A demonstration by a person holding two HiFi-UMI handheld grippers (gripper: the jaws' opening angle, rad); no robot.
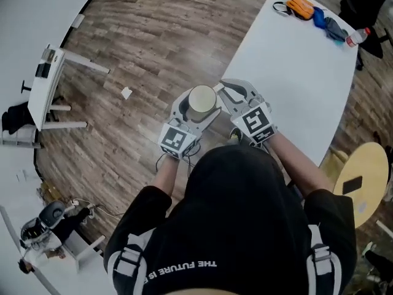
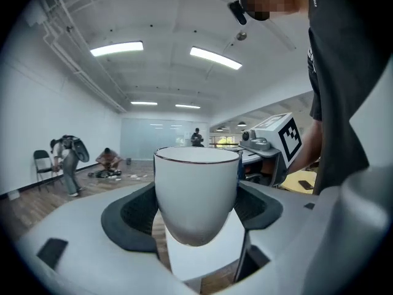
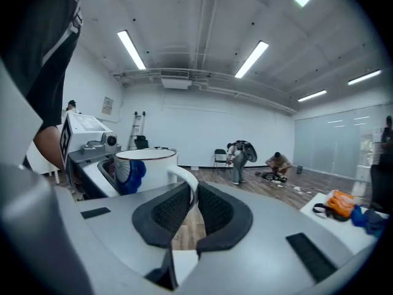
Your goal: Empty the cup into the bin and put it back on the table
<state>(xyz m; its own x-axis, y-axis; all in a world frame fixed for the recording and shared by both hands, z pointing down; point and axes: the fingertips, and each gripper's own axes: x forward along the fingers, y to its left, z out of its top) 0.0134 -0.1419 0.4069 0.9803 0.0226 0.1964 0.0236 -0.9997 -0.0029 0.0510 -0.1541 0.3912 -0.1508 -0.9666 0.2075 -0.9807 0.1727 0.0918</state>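
Head view first: the cup (image 1: pixel 201 99) is upright in the air in front of the person, over the wooden floor (image 1: pixel 153 48) and just beside the near corner of the white tabletop (image 1: pixel 295 72). The left gripper (image 1: pixel 191 112) holds it from the left side, and the right gripper (image 1: pixel 226 96) meets it from the right side.

Left gripper view: the fingers (image 2: pixel 132 217) are open as wide as the body of the cup (image 2: pixel 196 189) and press it on both sides. The cup is grasped between them with its mouth up.

Right gripper view: the fingers (image 3: pixel 218 211) are almost together, and the thin white handle (image 3: pixel 186 182) is clamped between their pads. The cup (image 3: pixel 144 165), with a blue mark on its wall, is just behind them to the left.
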